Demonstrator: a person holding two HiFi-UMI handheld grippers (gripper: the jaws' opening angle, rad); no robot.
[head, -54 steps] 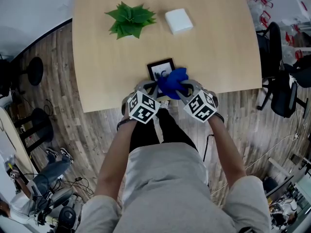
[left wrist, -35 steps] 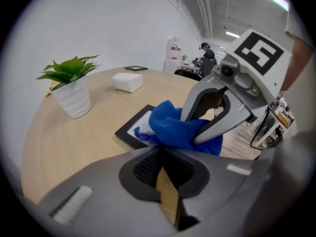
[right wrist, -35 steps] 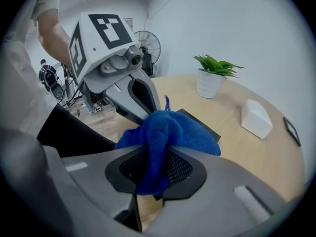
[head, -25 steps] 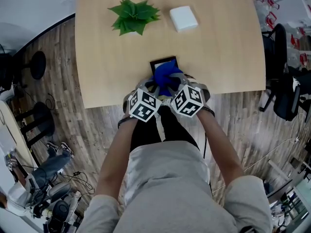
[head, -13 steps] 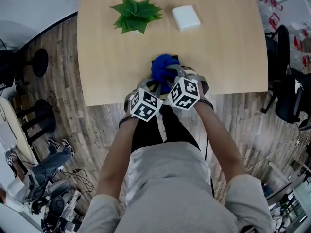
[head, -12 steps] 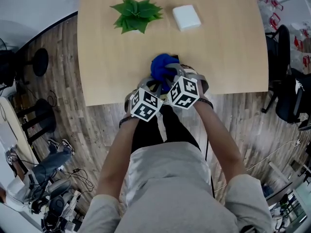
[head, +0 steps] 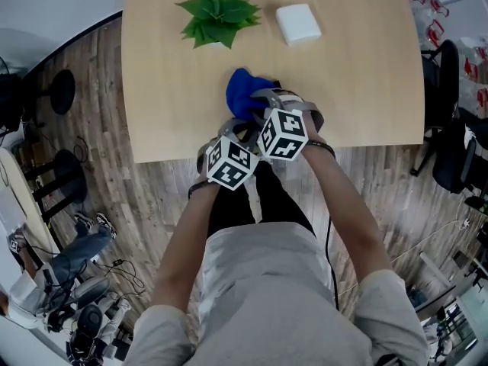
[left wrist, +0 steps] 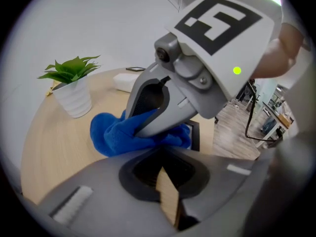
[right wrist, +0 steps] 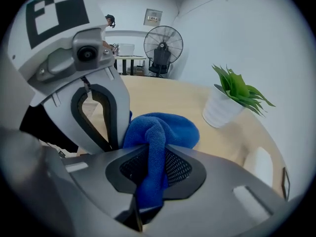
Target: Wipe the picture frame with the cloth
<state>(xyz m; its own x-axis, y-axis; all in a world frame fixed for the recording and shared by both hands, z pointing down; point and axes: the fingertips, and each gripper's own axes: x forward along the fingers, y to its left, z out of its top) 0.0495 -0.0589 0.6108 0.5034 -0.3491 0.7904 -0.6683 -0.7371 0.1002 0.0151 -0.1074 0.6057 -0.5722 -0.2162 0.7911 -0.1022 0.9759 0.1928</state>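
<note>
Right now my right claw (right wrist: 149,177) is clamped on the cloth (right wrist: 165,127), a deep-blue terry towel with a visible nap. One fold runs down between the black mesh pads. The rest bunches in a rounded heap on the pale wood-grain worktop (head: 358,67), on my side of the potted plant (head: 219,14).

My left claw (left wrist: 165,184) is closed narrow on a thin tan board (left wrist: 168,201), flat-faced with a darker edge; I cannot tell whether it belongs to the frame. The picture frame (left wrist: 195,135), black and square-cornered with a white inner margin, lies nearer me than the plant, partly under the cloth.

Both claws wear bold black-and-white square marker patterns. The plant has stiff, spiky green leaves in a ribbed white pot. A smooth white rectangular box (head: 298,24) sits to the plant's right in the head view. A notice (right wrist: 154,16) on the far wall is too small to read.
</note>
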